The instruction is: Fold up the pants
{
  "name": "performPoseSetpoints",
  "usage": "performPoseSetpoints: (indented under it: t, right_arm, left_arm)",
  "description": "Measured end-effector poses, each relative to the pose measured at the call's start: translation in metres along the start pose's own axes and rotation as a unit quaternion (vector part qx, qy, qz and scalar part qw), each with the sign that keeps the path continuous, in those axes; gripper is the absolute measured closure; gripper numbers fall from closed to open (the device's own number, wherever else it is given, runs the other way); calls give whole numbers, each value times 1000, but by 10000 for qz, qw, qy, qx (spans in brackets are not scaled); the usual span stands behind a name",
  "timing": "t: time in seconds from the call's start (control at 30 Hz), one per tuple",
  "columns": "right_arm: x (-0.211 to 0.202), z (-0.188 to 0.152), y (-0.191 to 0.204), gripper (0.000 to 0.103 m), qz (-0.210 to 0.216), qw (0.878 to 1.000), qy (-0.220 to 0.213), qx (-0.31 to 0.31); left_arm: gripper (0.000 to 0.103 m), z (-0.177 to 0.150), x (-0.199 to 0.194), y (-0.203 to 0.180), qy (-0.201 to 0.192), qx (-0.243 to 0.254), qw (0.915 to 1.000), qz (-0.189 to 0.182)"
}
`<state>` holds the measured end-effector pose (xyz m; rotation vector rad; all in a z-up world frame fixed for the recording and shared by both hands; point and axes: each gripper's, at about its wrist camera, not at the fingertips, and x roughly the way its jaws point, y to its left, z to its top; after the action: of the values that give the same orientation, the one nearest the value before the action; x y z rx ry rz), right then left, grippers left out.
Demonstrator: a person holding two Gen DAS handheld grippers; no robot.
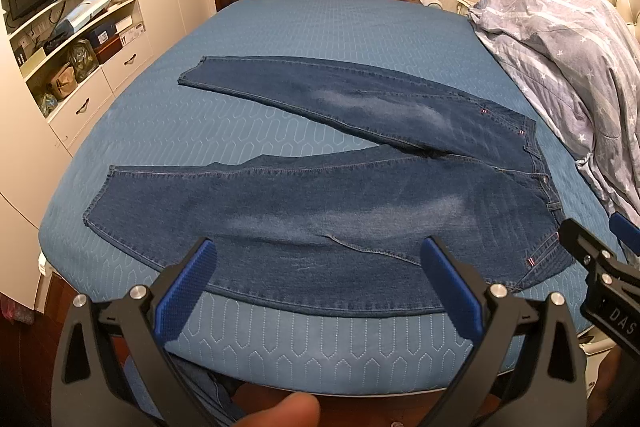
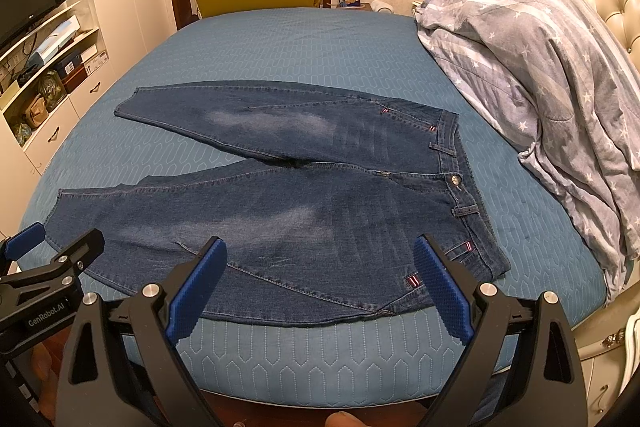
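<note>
On the bed [image 1: 320,39] at twelve o'clock, my jeans [image 1: 320,211] lie flat, legs toward nine, waistband toward three nearest my right hand-held gripper [image 2: 320,283]; both it and my left hand-held gripper [image 1: 320,283] gape wide, empty.

Both units same build: black plastic frames with triangular cutouts, silver round pivot pins at the linkage joints. Left gripper [image 1: 320,251]: two fingers lined with textured blue rubber pads [image 1: 188,291]. Right gripper [image 2: 320,251]: identical, dotted blue pads [image 2: 440,287] on black arms. Seen from the other unit's camera, the right one carries a white "DAS" marking on a black body, small screws along the finger link; the left one reads "GenRobot.AI" in white, same screws, blue pad at the tip. A fingertip [image 1: 294,409] shows at the bottom edge. No sleeves visible.
</note>
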<state>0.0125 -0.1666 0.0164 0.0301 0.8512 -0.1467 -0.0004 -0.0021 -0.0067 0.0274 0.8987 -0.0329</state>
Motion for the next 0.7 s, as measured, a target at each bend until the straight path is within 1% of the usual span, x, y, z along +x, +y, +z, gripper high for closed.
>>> performPoseSetpoints:
  t: [0.23,0.47,0.53,0.57,0.67,0.7]
  right_arm:
    - [4,-5,2,12,18,10000,34,3]
    - [21,-6,-4,11,85,9998,195,68]
    - [26,-5,-7,11,150,9996,221,88]
    - [28,-3,-8,11,213,9995,228,90]
    - [39,4,-20,11,378,9989,261,130]
    - [43,8,-27,11,488,9983,269,173]
  left_arm:
    - [1,3,9,0,73,1,10000,-10]
    - [1,10,22,6,122,-94,9999,22]
    - [1,11,28,9,80,-211,9997,-122]
    - [1,12,31,10,-6,-263,9994,-214]
    - [1,10,47,14,-166,-174,9990,-377]
    - [1,9,60,17,-71,-139,9981,-600]
